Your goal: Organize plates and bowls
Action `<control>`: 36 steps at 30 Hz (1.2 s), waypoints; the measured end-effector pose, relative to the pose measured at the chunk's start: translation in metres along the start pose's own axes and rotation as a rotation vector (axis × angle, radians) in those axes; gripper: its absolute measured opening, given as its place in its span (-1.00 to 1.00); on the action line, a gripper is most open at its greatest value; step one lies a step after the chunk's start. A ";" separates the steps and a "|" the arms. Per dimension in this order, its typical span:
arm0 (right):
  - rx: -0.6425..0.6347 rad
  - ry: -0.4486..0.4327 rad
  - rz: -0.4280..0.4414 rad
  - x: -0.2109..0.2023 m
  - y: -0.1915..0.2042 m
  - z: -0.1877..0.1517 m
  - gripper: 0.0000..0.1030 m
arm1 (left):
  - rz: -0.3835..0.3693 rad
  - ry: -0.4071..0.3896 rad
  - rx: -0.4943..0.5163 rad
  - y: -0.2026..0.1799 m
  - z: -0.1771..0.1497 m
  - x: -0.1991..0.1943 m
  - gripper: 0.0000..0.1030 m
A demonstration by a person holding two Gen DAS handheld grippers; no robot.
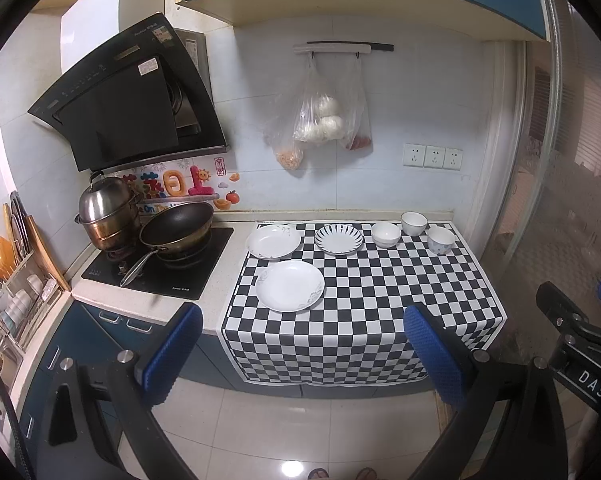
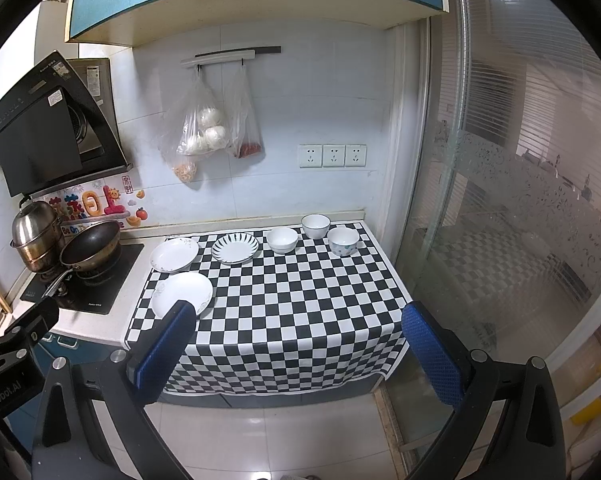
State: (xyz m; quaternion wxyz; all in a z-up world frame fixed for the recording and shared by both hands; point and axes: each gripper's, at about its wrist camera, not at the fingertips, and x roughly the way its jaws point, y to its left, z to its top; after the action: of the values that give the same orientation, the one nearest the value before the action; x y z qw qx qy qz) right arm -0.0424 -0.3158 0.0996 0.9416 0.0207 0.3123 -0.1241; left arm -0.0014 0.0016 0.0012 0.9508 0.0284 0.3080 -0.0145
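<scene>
while both sets of blue-padded fingers stand spread wide with nothing between them, the left gripper [image 1: 304, 354] and the right gripper [image 2: 296, 354] hang out over the floor tiles, well short of the front edge of the checkered cloth [image 1: 380, 300] where it drapes down off the counter.

no step has begun, so the first move is likely a reach for the nearest plate. to do it well, i would come in low and level, slide one finger under the rim at the plate's near edge and close gently, since glazed ware slips and a shallow rim gives little to pinch. lifting one piece at a time and setting it centred on its match should keep a stack from rocking.

closest to the front-left corner of the cloth lies a white plate [image 1: 289, 286] with a faint grey pattern on its rim. behind it, at the back-left corner, sits a second white plate [image 1: 273, 241], and just beside that a striped plate [image 1: 339, 239] with dark radial lines. along the back edge toward the right corner stand three bowls: a plain white bowl [image 1: 386, 234], a dark-rimmed bowl [image 1: 414, 223] nearest the wall, and a spotted bowl [image 1: 441, 240].
</scene>
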 end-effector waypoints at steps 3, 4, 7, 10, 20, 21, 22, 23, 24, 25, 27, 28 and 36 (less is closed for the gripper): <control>0.001 0.001 0.000 -0.001 0.000 0.000 1.00 | 0.000 0.003 0.002 0.001 0.000 0.001 0.99; -0.001 0.000 -0.002 -0.001 0.001 0.000 1.00 | -0.001 0.002 0.002 0.001 0.000 0.001 0.99; 0.006 0.000 0.001 0.000 0.001 0.000 1.00 | 0.000 0.003 0.006 0.003 0.000 0.004 0.99; 0.017 0.008 -0.001 0.006 0.004 -0.001 1.00 | -0.003 0.006 0.005 0.005 -0.001 0.007 0.99; 0.054 0.060 -0.033 0.056 0.019 0.000 1.00 | 0.043 0.024 -0.009 0.024 0.006 0.059 0.99; 0.052 0.061 -0.033 0.062 0.022 0.000 1.00 | 0.046 0.025 -0.006 0.026 0.009 0.065 0.99; 0.049 0.063 -0.037 0.071 0.026 0.001 1.00 | 0.053 0.021 -0.007 0.029 0.010 0.070 0.99; 0.046 0.066 -0.038 0.079 0.030 0.002 1.00 | 0.064 0.024 -0.007 0.032 0.012 0.078 0.99; 0.042 0.075 -0.037 0.087 0.034 0.003 1.00 | 0.066 0.032 -0.010 0.034 0.015 0.084 0.99; 0.038 0.086 -0.035 0.096 0.038 0.004 1.00 | 0.068 0.036 -0.022 0.038 0.018 0.093 0.99; 0.032 0.108 -0.034 0.116 0.045 0.007 1.00 | 0.081 0.046 -0.032 0.043 0.025 0.109 0.99; 0.028 0.114 -0.039 0.125 0.048 0.008 1.00 | 0.085 0.049 -0.040 0.046 0.028 0.120 0.99; -0.004 0.201 -0.009 0.243 0.081 0.021 1.00 | 0.169 0.089 -0.078 0.060 0.050 0.206 0.99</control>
State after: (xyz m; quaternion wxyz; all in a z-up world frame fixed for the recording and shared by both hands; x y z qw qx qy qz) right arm 0.1775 -0.2931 -0.0308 0.9051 0.0297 0.4054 -0.1247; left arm 0.1972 0.0562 -0.0764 0.9344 0.0181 0.3469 0.0790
